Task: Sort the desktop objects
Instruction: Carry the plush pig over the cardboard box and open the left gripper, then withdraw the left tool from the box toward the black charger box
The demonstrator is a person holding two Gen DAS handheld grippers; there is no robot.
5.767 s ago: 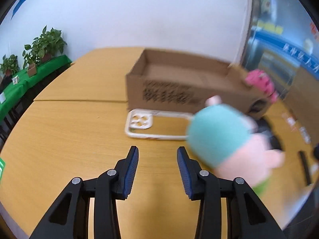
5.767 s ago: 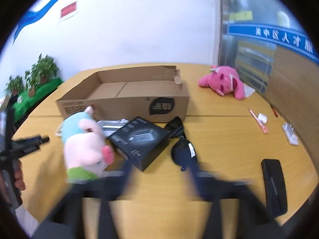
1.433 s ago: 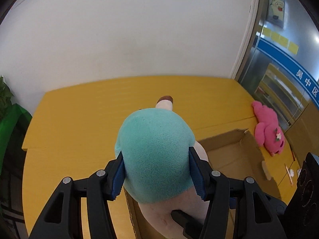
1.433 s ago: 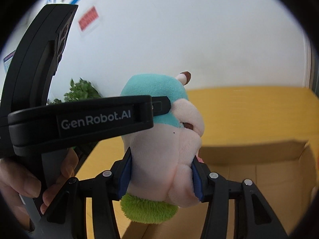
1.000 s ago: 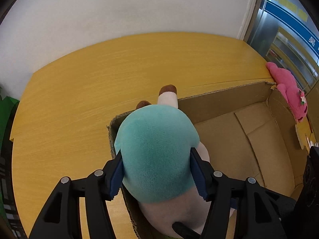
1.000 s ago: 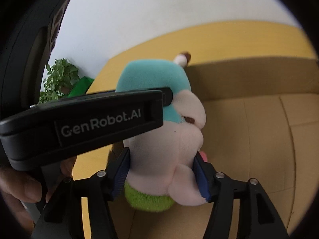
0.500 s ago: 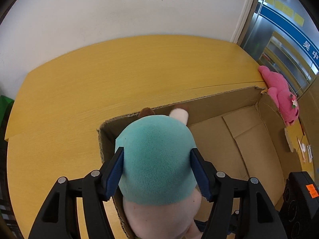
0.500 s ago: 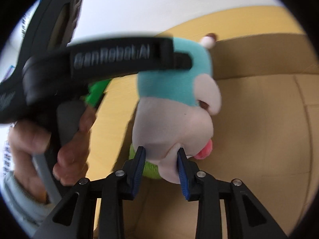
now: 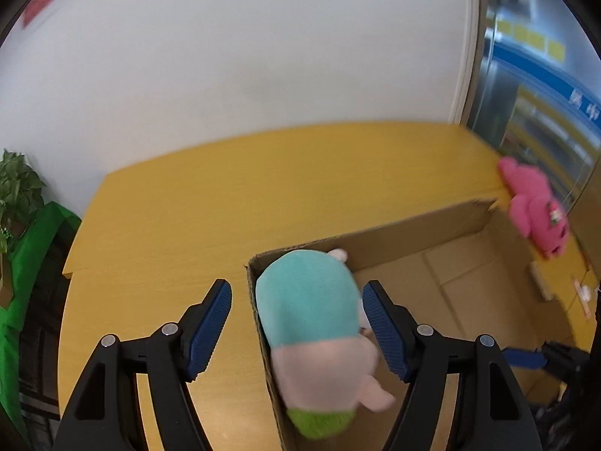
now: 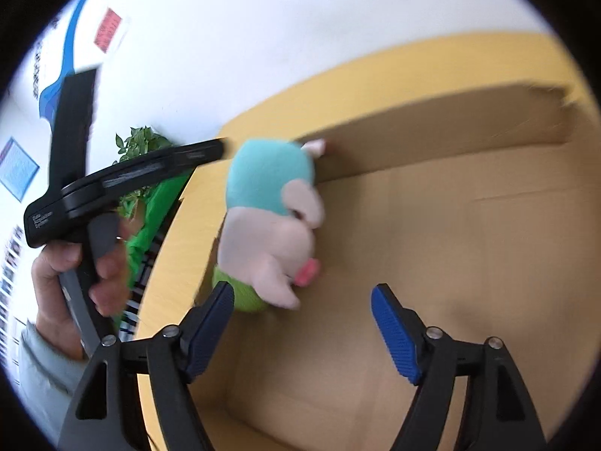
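Releasing step: my left gripper [image 9: 296, 323] and right gripper [image 10: 302, 332] have both just been opening and are now standing apart, pads clear of the plush pig [image 9: 311, 334]. It is sitting in the near-left corner of the cardboard box [image 9: 424, 225]. Next I am likely heading for the pink plush [image 9: 533, 206] beyond the box.
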